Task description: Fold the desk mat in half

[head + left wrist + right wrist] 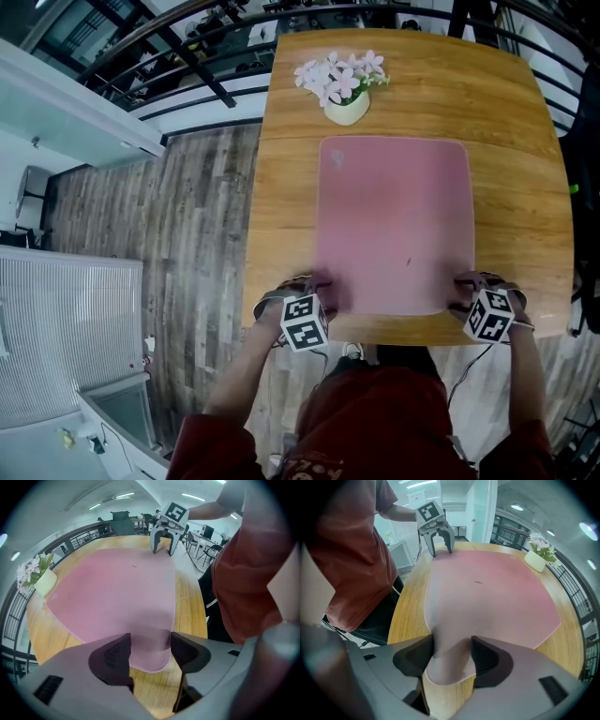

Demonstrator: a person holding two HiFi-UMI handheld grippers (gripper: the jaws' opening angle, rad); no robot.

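Observation:
A pink desk mat (394,225) lies flat on the wooden table (525,122), its long side running away from me. My left gripper (319,295) sits at the mat's near left corner. In the left gripper view the corner (150,656) fills the gap between the pads, and they press on it. My right gripper (464,295) is at the near right corner. There the mat (487,583) is puckered up into a ridge, pinched between the pads (415,656). Each gripper view shows the other gripper (164,538) (438,536) across the mat's near edge.
A cream vase of pale pink flowers (345,89) stands just beyond the mat's far left corner. The table's near edge (403,336) lies right behind both grippers, with my torso against it. Black railings (187,56) run past the far side.

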